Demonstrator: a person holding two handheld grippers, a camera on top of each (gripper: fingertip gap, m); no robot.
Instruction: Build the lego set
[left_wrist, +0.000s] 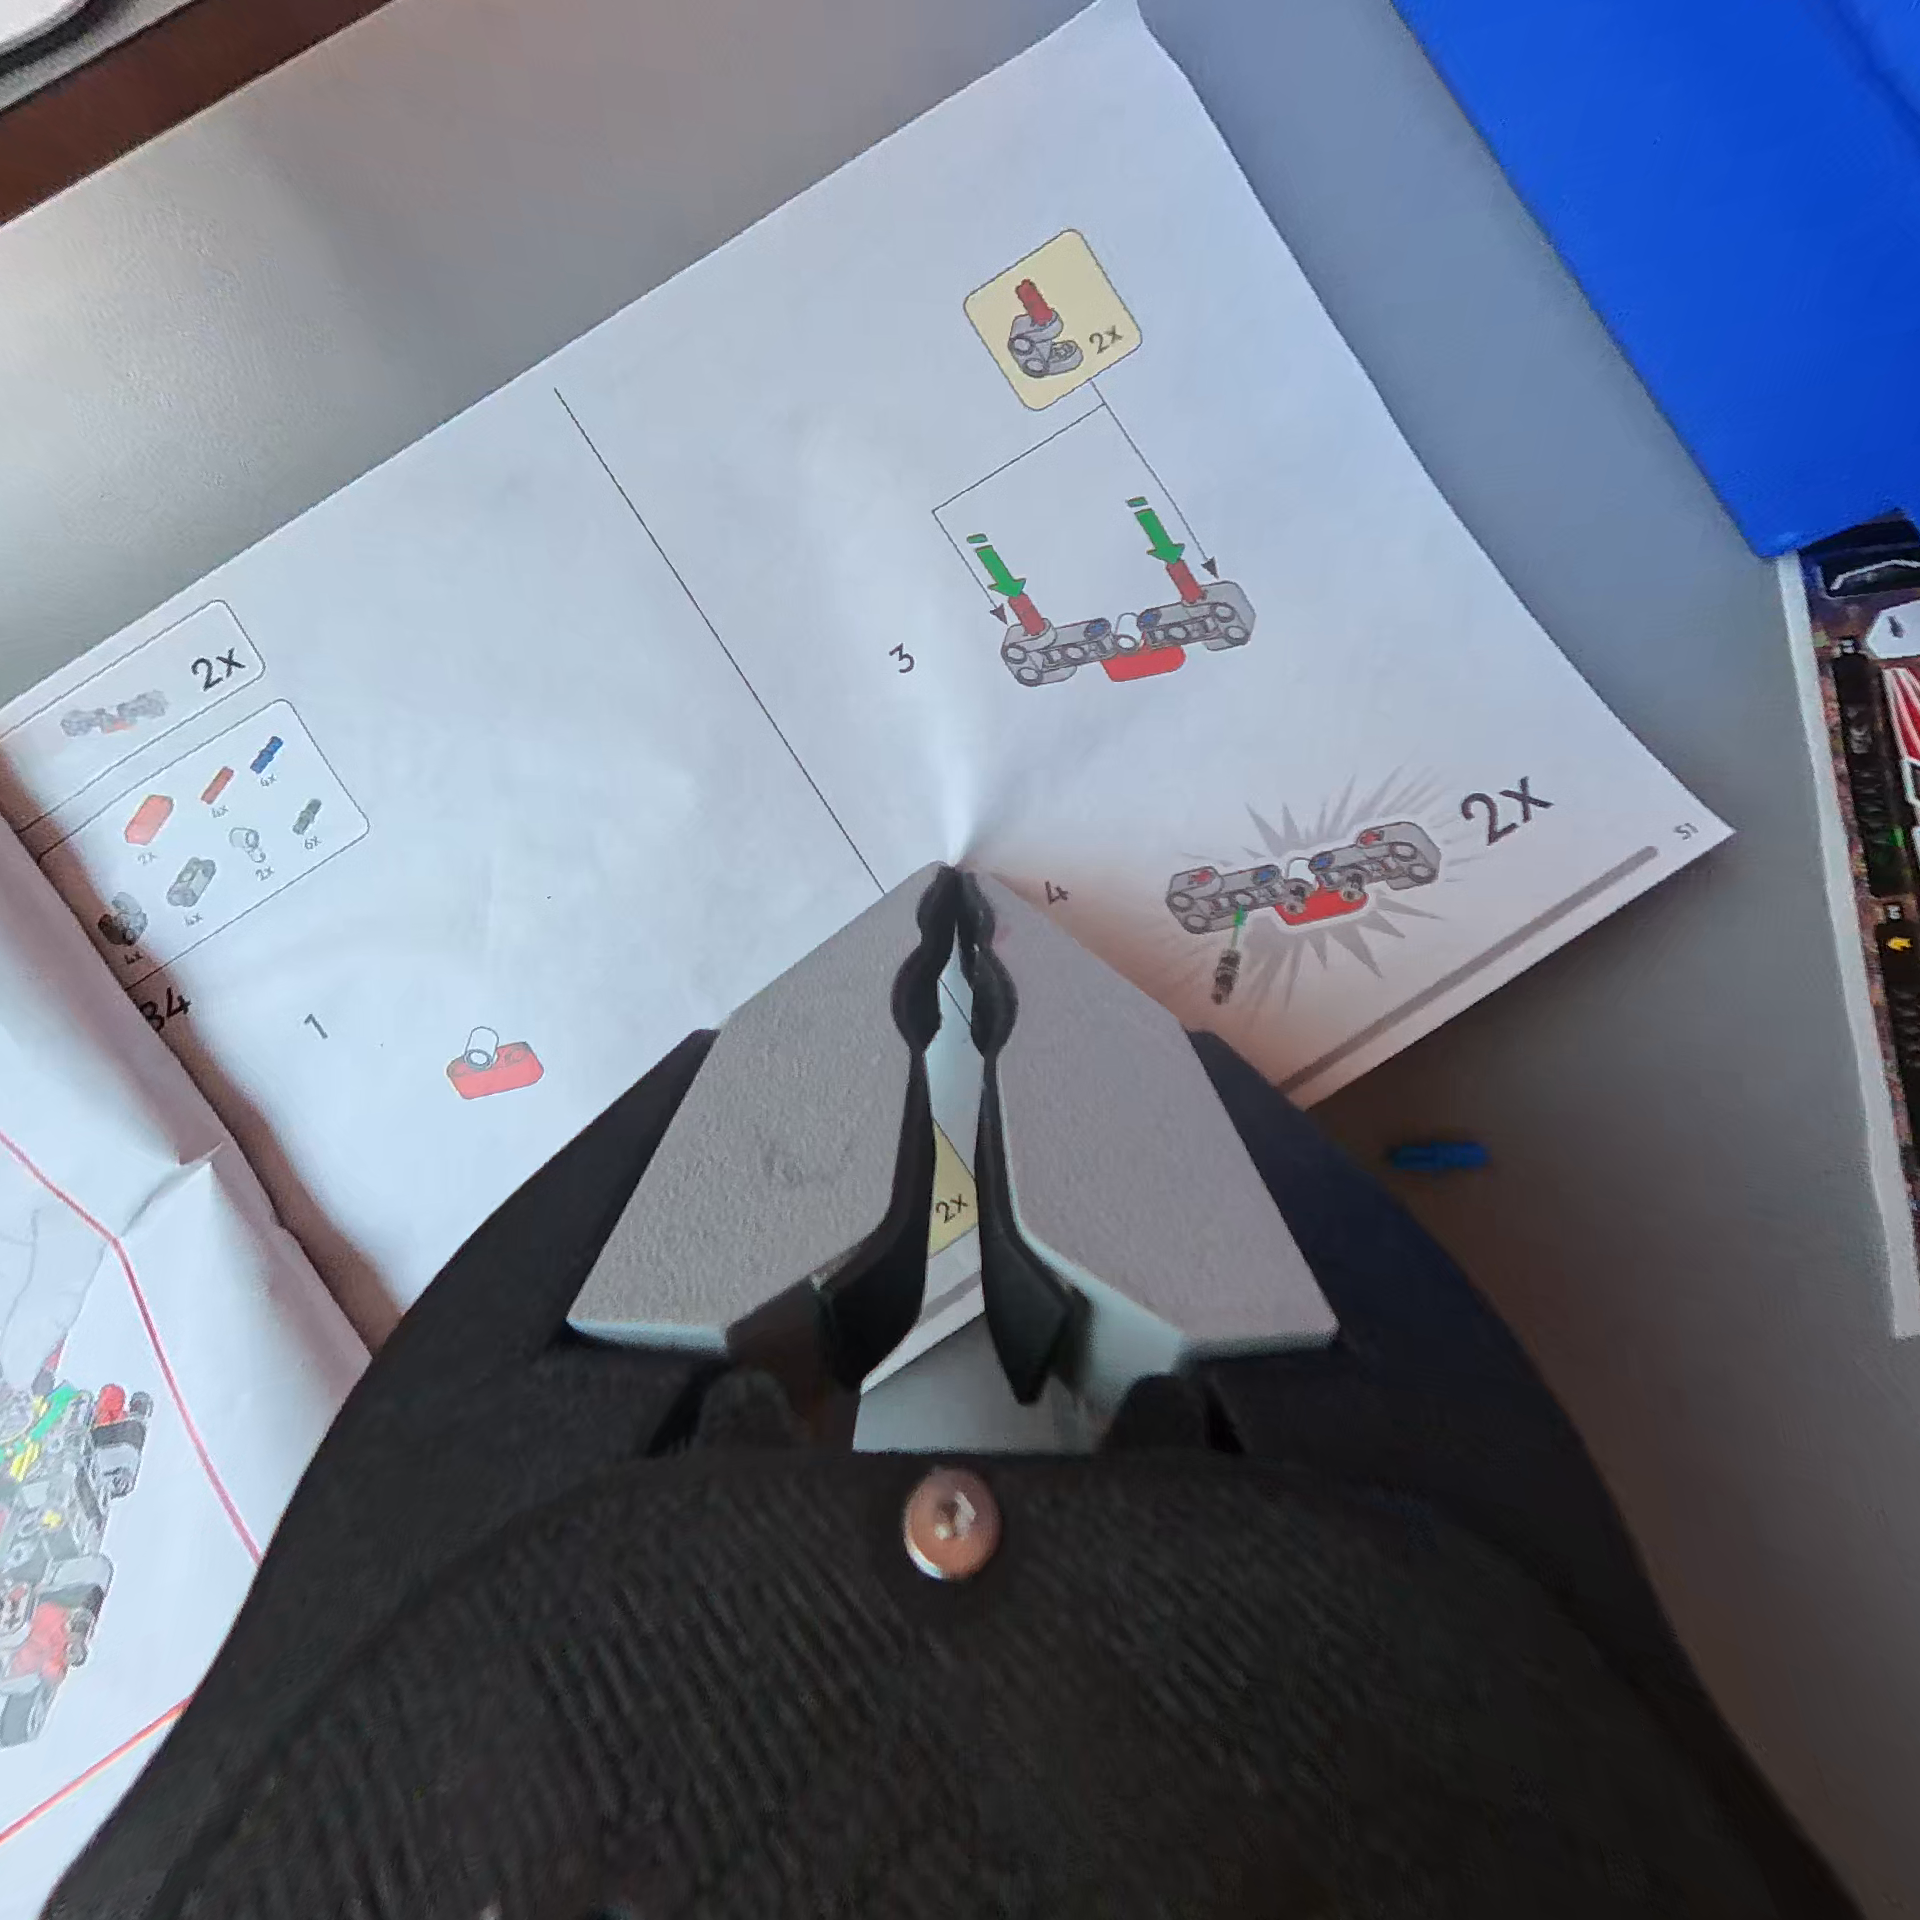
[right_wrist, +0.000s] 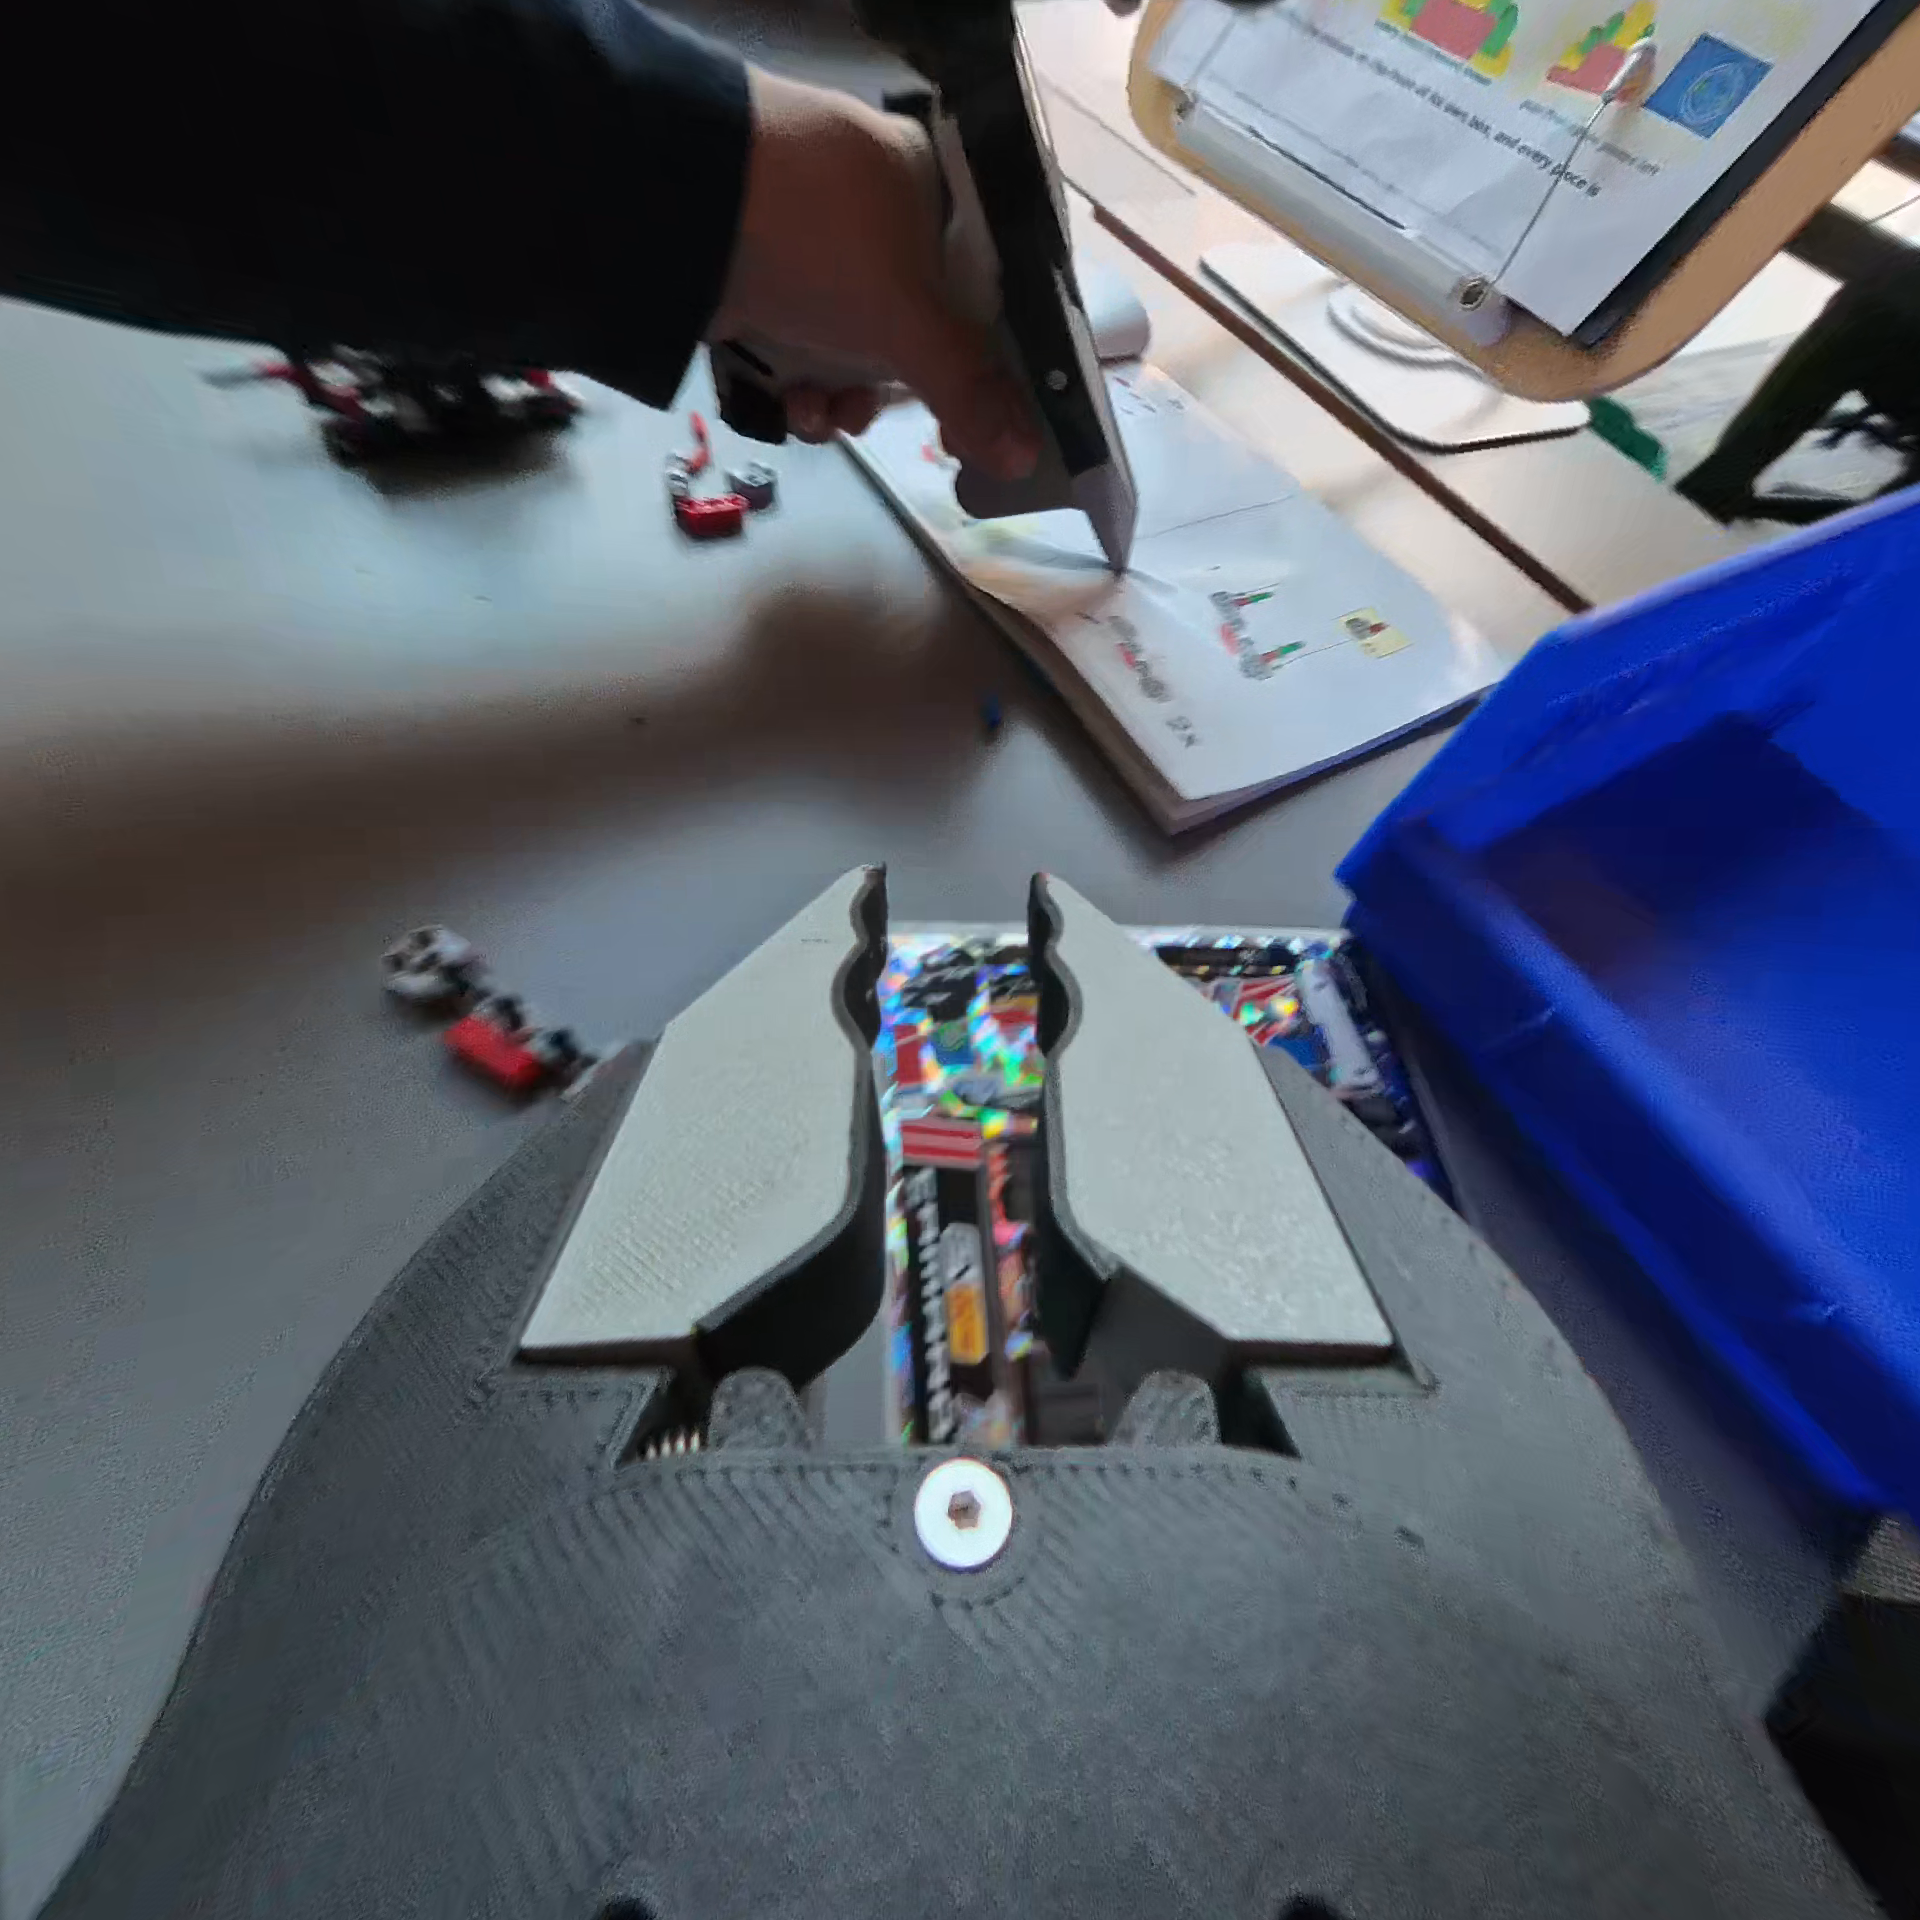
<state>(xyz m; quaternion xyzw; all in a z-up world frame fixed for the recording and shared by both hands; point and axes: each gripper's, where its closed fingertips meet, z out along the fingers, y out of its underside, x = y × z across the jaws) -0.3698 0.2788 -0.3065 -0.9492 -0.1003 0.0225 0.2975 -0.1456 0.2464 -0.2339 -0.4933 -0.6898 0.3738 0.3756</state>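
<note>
Both grippers share one build: a black, ridged 3D-printed body, one silver screw (right_wrist: 962, 1512) at its centre, and two pale grey wedge fingers (left_wrist: 790, 1132) lined with wavy black pads. The person's arm wears a dark sleeve (right_wrist: 416, 156).

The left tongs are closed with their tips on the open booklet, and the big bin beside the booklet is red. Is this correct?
Not quite. The bin is blue, not red; both wrist views show it. The rest stands: the left tongs are closed, with their tips on the page of the open booklet, and the bin is beside the booklet.
</note>
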